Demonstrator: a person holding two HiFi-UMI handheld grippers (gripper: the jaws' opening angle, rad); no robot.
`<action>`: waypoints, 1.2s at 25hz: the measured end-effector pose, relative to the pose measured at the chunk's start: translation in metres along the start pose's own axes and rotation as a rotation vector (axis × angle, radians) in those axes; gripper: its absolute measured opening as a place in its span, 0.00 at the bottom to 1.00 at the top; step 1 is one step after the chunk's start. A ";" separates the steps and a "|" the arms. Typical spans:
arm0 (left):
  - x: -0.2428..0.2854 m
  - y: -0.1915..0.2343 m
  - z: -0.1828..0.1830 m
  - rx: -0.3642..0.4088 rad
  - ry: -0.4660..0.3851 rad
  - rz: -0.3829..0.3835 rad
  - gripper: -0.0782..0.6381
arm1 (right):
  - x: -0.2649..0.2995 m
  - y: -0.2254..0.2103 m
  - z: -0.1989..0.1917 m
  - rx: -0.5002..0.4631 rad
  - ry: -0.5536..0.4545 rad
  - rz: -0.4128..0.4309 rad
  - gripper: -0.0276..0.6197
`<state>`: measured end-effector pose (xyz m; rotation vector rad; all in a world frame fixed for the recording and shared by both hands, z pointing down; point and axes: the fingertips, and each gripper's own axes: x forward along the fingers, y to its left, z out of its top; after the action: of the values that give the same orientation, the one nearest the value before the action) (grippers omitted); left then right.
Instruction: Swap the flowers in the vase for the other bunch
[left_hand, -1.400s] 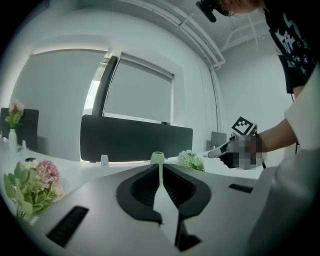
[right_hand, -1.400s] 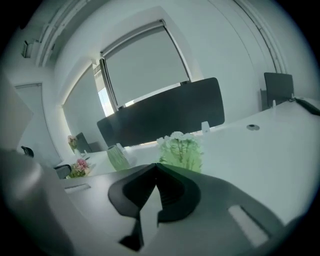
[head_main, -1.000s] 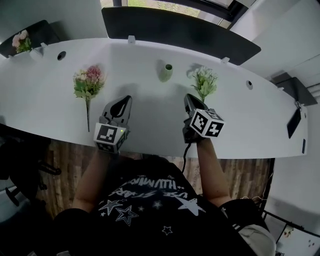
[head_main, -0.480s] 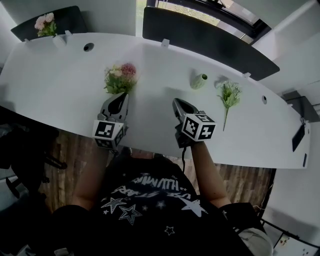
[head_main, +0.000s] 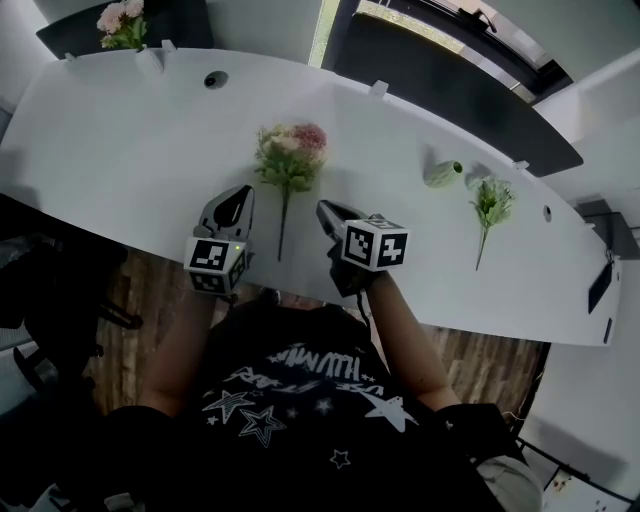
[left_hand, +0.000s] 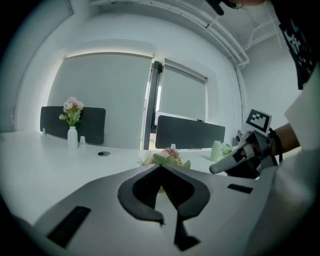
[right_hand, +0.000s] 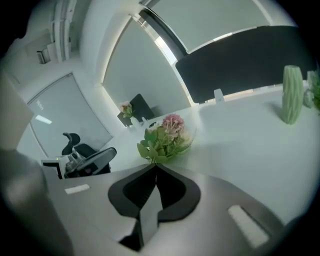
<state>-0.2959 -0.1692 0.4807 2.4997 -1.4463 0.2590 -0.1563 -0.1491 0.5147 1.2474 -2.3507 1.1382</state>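
Pink bunch (head_main: 289, 162) lies between left tongs (head_main: 241, 192) and right tongs (head_main: 324, 207).

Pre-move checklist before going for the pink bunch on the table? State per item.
1. Left gripper jaws open for a grasp: not ok, shut and empty.
2. Right gripper jaws open: not ok, shut and empty.
3. Pink bunch reachable: ok, it lies flat on the table between the two grippers, stem toward the person.
4. Vase free of flowers: ok, none stand in it.
5. Vase upright: ok, per the right gripper view.
6. White bunch out of the way: ok, it lies on the table to the right of the vase.
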 end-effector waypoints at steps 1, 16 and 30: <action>-0.001 0.004 -0.005 0.003 0.017 -0.003 0.12 | 0.007 0.004 -0.004 0.041 0.015 0.003 0.05; -0.012 0.040 -0.017 -0.037 0.039 -0.045 0.12 | 0.082 0.008 -0.018 0.226 0.175 -0.106 0.30; -0.016 0.052 -0.024 -0.032 0.050 -0.048 0.12 | 0.112 -0.013 -0.015 0.111 0.275 -0.285 0.22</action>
<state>-0.3500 -0.1735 0.5053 2.4807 -1.3581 0.2855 -0.2160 -0.2086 0.5916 1.3153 -1.8671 1.2639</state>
